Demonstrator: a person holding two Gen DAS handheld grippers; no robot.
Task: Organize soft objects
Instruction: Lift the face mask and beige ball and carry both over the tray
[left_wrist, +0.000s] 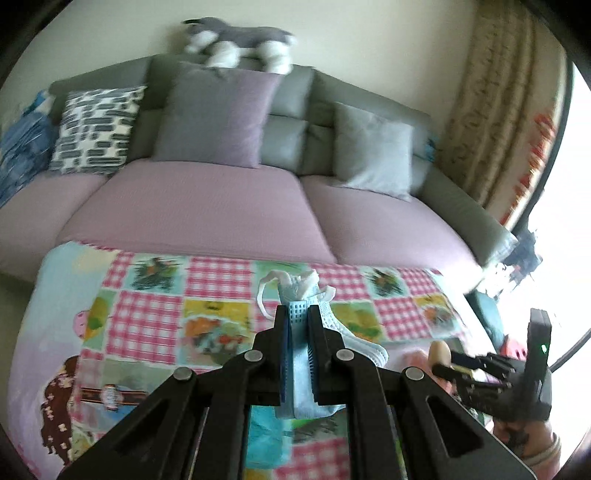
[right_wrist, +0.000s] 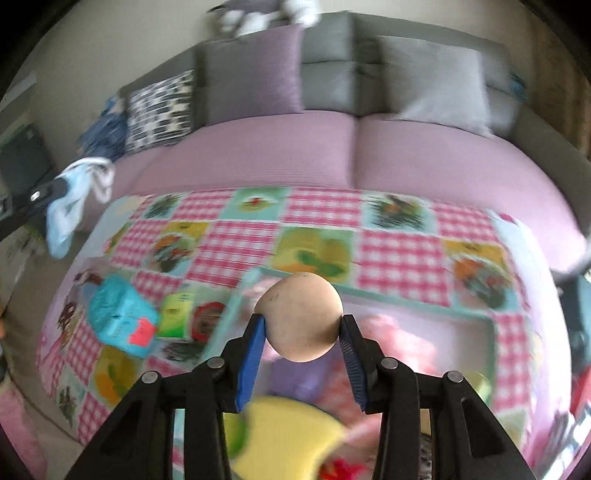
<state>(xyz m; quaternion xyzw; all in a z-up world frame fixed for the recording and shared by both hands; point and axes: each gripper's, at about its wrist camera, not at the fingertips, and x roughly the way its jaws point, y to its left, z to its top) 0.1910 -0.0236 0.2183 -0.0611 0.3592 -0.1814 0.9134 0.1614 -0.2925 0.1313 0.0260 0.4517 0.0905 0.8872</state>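
Both our wrist cameras look forward and down along their fingers, from close above the patchwork blanket (left_wrist: 147, 295), toward the sofa (right_wrist: 332, 155); both views share them.

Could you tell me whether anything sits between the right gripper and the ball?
No. The right gripper already has the ball between its blue pads, which press its two sides. Nothing else shows between pad and ball.
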